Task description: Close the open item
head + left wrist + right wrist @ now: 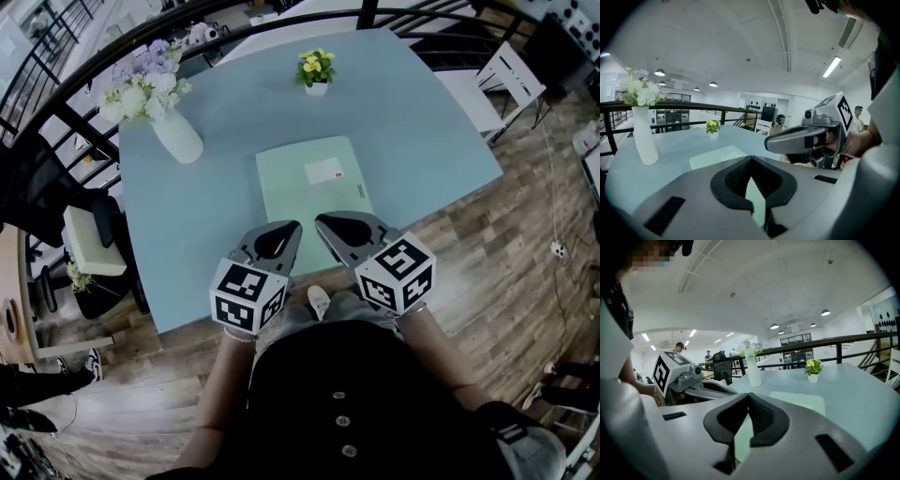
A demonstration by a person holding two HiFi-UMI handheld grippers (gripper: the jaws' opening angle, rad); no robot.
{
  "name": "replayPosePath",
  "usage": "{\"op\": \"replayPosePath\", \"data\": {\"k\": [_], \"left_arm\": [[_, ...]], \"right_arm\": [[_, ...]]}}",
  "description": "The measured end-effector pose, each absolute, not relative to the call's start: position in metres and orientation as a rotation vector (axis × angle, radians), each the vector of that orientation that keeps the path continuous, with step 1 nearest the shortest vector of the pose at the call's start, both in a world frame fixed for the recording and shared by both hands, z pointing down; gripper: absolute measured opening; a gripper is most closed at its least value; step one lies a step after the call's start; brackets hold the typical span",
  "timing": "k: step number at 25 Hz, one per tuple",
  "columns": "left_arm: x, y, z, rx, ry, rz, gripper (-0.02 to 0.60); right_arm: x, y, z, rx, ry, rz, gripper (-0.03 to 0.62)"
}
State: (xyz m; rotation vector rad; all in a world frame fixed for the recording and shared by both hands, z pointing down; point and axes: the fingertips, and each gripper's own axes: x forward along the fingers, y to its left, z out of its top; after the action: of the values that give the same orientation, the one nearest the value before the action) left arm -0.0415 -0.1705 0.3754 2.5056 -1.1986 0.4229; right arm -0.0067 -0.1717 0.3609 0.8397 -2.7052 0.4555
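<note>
— Green folder point(309, 183), where?
— flat mid blue table point(422, 122), cover down. left gripper point(294, 228) and right gripper point(322, 223) side by side at its near edge, jaws together, both empty

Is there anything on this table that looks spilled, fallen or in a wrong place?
Nothing stands out. The folder lies flat and looks shut, the vase and the small plant stand upright, and nothing is spilled on the table.
</note>
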Motion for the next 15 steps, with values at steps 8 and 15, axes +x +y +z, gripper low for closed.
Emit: {"op": "replayPosePath", "data": {"k": [8, 15], "left_arm": [[-0.035, -0.162, 0.383, 2.491, -1.17, 0.435, 0.017], [-0.034, -0.155, 0.394, 2.448, -1.163, 0.449, 0.017]], "right_arm": [[-0.004, -0.161, 0.38, 0.83, -2.667, 0.52, 0.005], [0.0, -0.156, 0.387, 0.833, -2.654, 0.545, 0.005]]}}
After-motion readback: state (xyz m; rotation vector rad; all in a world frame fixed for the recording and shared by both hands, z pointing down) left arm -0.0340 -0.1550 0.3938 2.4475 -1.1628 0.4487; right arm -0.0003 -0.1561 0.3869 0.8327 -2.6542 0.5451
